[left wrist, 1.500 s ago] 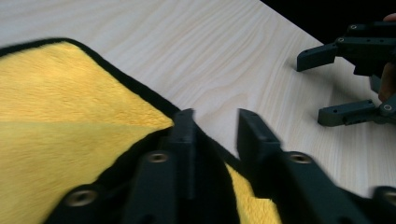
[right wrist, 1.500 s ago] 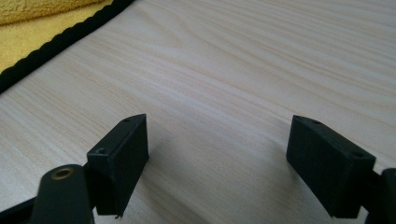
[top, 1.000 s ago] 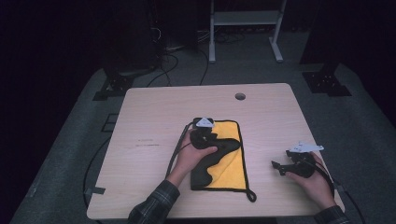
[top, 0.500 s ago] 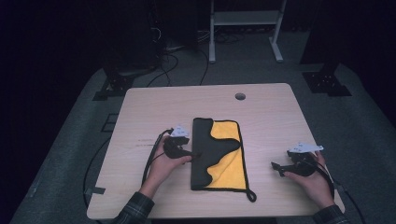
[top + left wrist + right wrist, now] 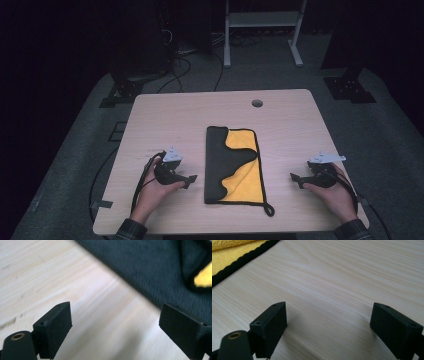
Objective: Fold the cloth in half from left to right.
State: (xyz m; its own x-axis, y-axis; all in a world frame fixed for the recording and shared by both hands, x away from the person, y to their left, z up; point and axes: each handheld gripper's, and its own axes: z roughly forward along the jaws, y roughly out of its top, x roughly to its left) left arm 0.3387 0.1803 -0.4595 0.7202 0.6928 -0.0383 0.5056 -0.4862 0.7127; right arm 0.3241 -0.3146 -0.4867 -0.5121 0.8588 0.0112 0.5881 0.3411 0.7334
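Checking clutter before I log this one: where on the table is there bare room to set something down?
The far strip of the table is bare from the cloth to the far edge, bar the cable hole. Bare wood also lies between the cloth and each open gripper, left and right. The near corners are crowded by the hands.

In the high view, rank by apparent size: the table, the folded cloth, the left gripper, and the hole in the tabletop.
1. table, by far the largest.
2. folded cloth, black over yellow.
3. left gripper, jaws open, nothing between them.
4. hole, smallest; it lies farther from the camera, but the gap is plain.
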